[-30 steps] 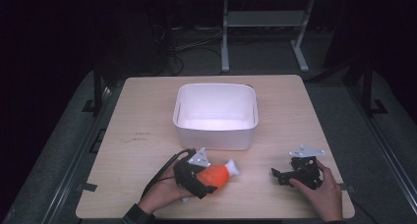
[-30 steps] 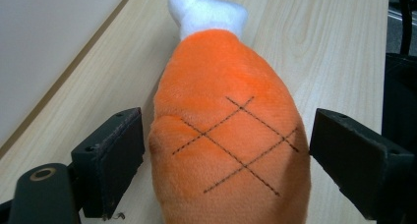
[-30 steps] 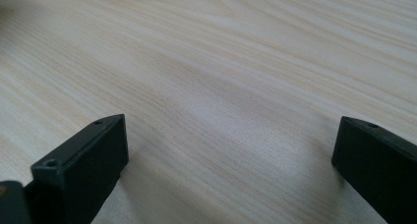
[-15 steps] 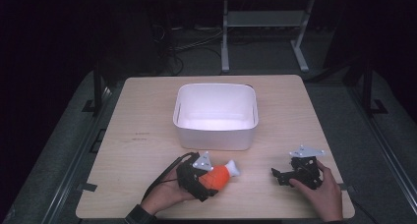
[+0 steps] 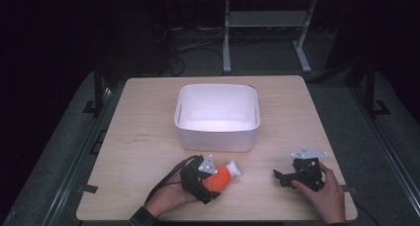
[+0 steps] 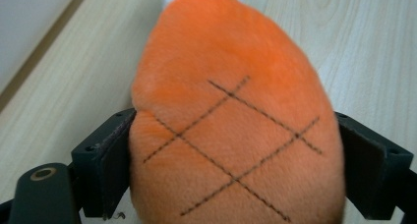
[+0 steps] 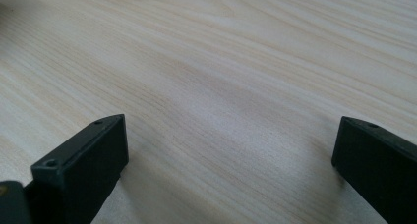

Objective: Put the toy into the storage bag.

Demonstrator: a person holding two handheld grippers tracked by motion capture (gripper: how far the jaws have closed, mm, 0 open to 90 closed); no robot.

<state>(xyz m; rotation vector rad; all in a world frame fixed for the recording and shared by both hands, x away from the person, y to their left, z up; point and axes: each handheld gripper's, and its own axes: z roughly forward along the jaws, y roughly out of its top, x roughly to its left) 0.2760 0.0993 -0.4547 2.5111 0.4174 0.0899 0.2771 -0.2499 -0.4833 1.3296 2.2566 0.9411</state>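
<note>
An orange plush toy (image 5: 221, 176) with a white end lies near the table's front edge, just in front of the white bin (image 5: 217, 118). My left gripper (image 5: 210, 182) is shut on the plush toy (image 6: 231, 135); both jaws press its sides, and black stitched crossing lines mark its orange fabric. Over at the front right, my right gripper (image 5: 282, 177) rests on the table with a hand around it. Its jaws stand wide apart over bare wood, so the right gripper (image 7: 231, 160) is open with nothing between them.
The white bin is empty and sits mid-table. The wooden table (image 5: 143, 137) has free surface to the left and right of the bin. Dark floor and a metal stand (image 5: 262, 23) lie beyond the far edge.
My left gripper has carried the orange plush a little to the right and toward the bin. The right gripper has stayed where it was.
</note>
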